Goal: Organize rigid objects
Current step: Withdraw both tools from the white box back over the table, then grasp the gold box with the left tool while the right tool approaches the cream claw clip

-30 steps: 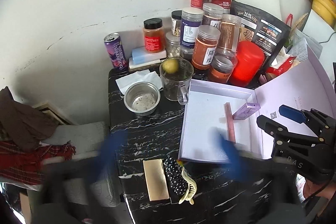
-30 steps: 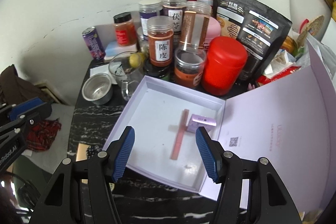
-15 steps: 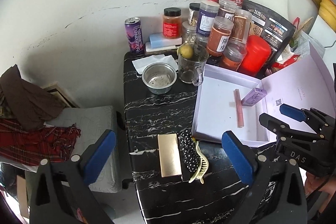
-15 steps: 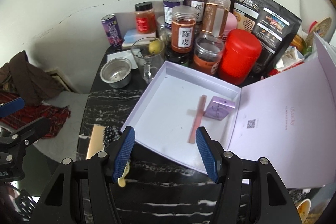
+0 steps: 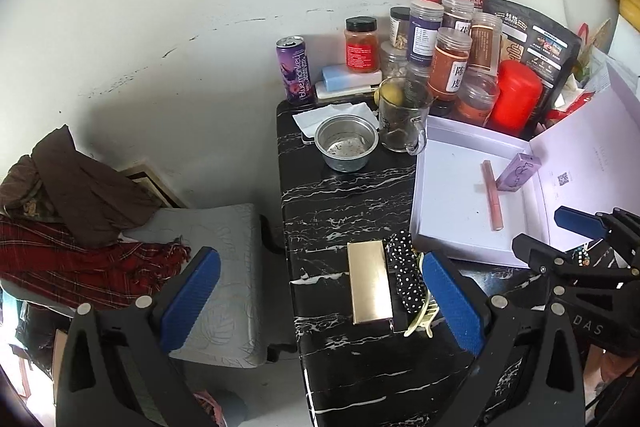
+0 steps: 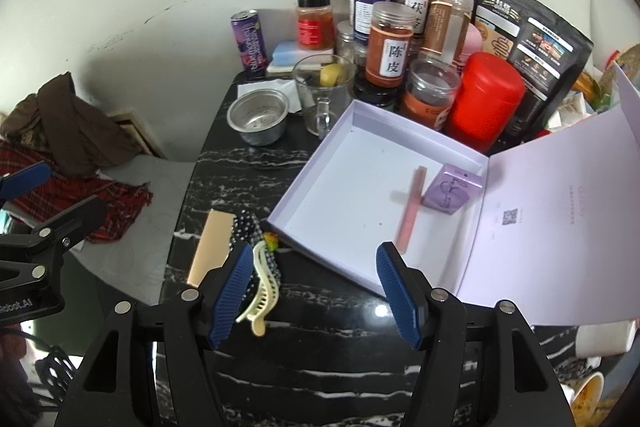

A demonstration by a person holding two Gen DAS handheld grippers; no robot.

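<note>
An open lilac box (image 5: 452, 219) (image 6: 320, 203) lies on the black marble table, its lid folded out to the right. Inside lie a pink stick (image 5: 491, 193) (image 6: 411, 213) and a small purple carton (image 5: 518, 171) (image 6: 452, 189). Left of the box lie a gold flat case (image 5: 369, 282) (image 6: 210, 245), a black polka-dot clip (image 5: 404, 275) (image 6: 245, 227) and a cream hair claw (image 5: 420, 319) (image 6: 262, 293). My left gripper (image 5: 320, 303) is open and empty above the gold case. My right gripper (image 6: 316, 291) is open and empty over the box's near edge.
Several spice jars (image 6: 390, 43), a red canister (image 6: 484, 99), a black pouch (image 6: 532, 43), a glass mug with a lemon (image 6: 322, 91), a steel bowl (image 6: 258, 115) and a purple can (image 6: 248, 41) crowd the back. A grey seat with clothes (image 5: 100, 227) stands left of the table.
Both grippers have drawn back and up from the table. The left one has swung left, so the gold case and clips now lie between its fingers. Nothing on the table moved.
</note>
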